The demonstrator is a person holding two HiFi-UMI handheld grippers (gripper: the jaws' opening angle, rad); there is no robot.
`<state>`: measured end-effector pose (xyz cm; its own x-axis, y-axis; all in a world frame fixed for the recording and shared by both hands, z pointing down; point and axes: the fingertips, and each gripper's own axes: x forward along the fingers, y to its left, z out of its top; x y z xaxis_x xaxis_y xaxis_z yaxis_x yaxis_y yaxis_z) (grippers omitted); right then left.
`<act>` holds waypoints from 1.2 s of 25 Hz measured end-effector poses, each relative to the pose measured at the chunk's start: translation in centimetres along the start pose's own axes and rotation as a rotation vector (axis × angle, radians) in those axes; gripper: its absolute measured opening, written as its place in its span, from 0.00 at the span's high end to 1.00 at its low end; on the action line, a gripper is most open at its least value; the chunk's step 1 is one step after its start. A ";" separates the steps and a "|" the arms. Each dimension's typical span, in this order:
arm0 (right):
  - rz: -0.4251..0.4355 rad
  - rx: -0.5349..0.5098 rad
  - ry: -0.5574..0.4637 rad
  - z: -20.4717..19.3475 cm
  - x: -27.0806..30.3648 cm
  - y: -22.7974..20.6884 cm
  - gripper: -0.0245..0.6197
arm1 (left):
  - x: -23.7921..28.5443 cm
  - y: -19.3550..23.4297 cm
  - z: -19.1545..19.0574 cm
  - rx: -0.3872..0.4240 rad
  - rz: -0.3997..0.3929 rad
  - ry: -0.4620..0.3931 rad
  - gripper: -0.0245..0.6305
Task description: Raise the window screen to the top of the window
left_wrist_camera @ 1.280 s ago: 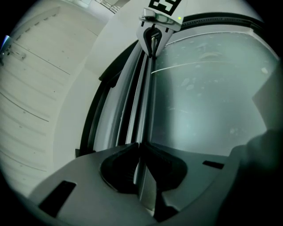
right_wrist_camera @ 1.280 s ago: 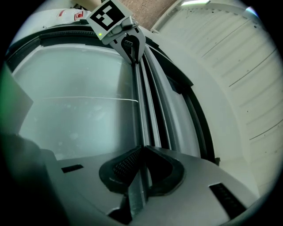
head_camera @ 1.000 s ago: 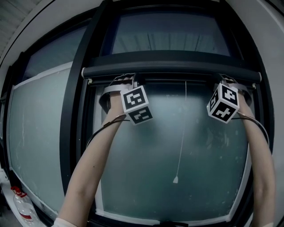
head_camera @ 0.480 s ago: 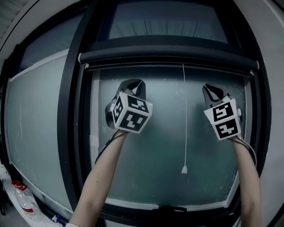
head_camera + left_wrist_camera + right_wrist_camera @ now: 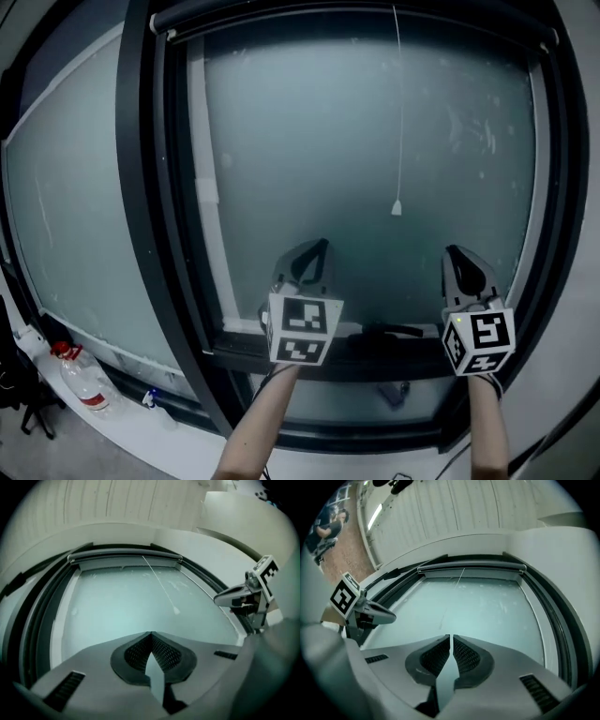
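At the far left, a plastic bottle (image 5: 82,382) with a red cap is seen low down, well apart from both grippers. Next, the thick black window frame (image 5: 141,187) is seen. The left gripper (image 5: 322,246) is held low in front of the frosted glass (image 5: 309,141), near the bottom of the window. Its jaws have just been closing and are pressed together, with nothing held between them. Up above, the window screen (image 5: 123,558) is seen rolled up at the top of the window, so the job looks done. A thin pull cord (image 5: 399,112) is seen hanging from it down the glass, with a little white knob (image 5: 397,208) at its end, higher than both grippers. The right gripper (image 5: 454,253) is held low too, near the right side of the frame. Its jaws are almost together, with only a thin slit left, and nothing is gripped. Trouble could be caused if the screen is not caught at the top, since it might slide back down. The cord could be snagged by a gripper lifted near it, and the glass could be bumped by a tip.
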<state>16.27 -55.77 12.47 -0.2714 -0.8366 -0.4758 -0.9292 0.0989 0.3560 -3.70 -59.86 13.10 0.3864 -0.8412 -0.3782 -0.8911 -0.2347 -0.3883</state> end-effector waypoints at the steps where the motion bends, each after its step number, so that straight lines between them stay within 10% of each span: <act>1: 0.014 0.027 0.031 -1.8 -1.9 1.7 0.92 | -1.7 -1.1 -2.3 -0.041 -0.010 0.034 0.96; 12: 0.088 0.249 0.220 -9.3 -20.0 12.7 0.92 | -19.5 -11.2 -14.8 -0.301 0.002 0.270 0.96; 30: 0.172 0.342 0.371 0.0 -46.8 21.3 0.92 | -49.0 -17.6 -4.7 -0.367 0.022 0.327 0.96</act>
<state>9.15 -14.50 42.32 -0.3777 -0.9210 -0.0956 -0.9246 0.3696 0.0919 -8.05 -16.78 42.39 0.3242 -0.9429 -0.0762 -0.9459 -0.3220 -0.0398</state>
